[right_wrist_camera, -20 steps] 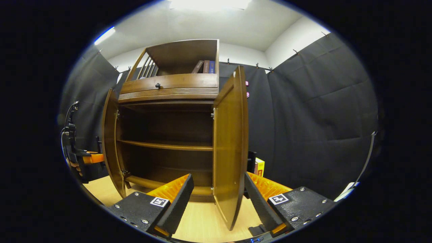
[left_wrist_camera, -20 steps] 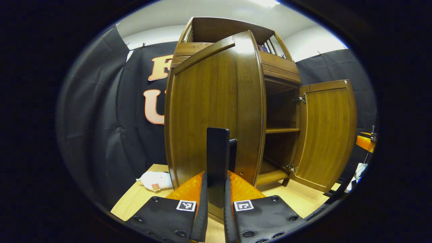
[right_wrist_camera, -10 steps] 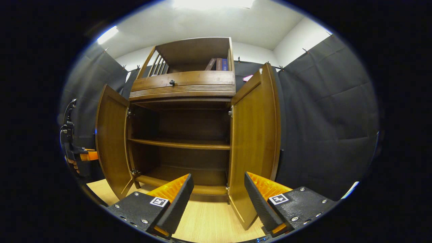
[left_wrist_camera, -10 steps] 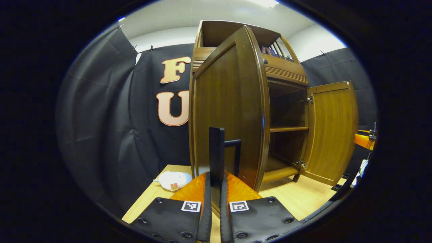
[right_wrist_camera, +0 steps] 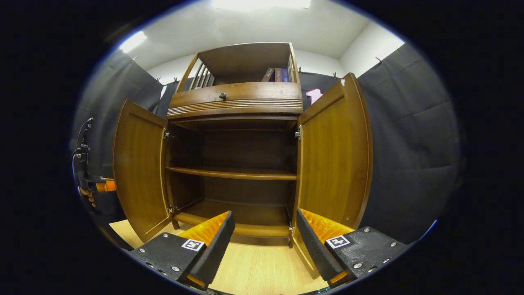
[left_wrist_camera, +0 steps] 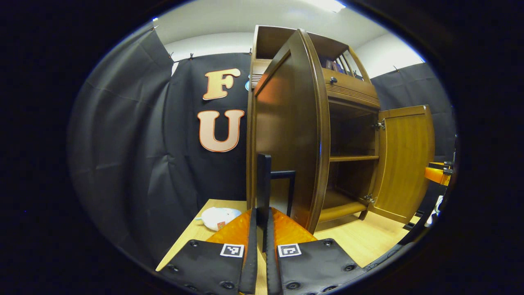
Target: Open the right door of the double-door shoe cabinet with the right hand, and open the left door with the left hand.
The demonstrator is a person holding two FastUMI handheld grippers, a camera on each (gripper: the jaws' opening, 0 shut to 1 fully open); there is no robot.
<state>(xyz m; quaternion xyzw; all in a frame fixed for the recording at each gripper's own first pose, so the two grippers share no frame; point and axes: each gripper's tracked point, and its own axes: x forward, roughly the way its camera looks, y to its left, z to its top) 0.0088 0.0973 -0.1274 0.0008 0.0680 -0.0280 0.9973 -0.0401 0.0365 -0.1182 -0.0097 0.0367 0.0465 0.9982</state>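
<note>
The left door (left_wrist_camera: 286,135) of the shoe cabinet (right_wrist_camera: 237,102) is rigid wood on hinges and swings wide; its dark bar handle (left_wrist_camera: 264,180) is the place to hold. The left gripper (left_wrist_camera: 260,229) is closed on that handle. The right door (right_wrist_camera: 333,151) stands wide open, and the right gripper (right_wrist_camera: 262,233) gapes empty before the shelves. The table (right_wrist_camera: 254,270) ahead is bare; a white plush toy (left_wrist_camera: 217,217) lies beside the left door.

Both doors (right_wrist_camera: 141,172) swung wide; shelves (right_wrist_camera: 233,173) open to reach.
</note>
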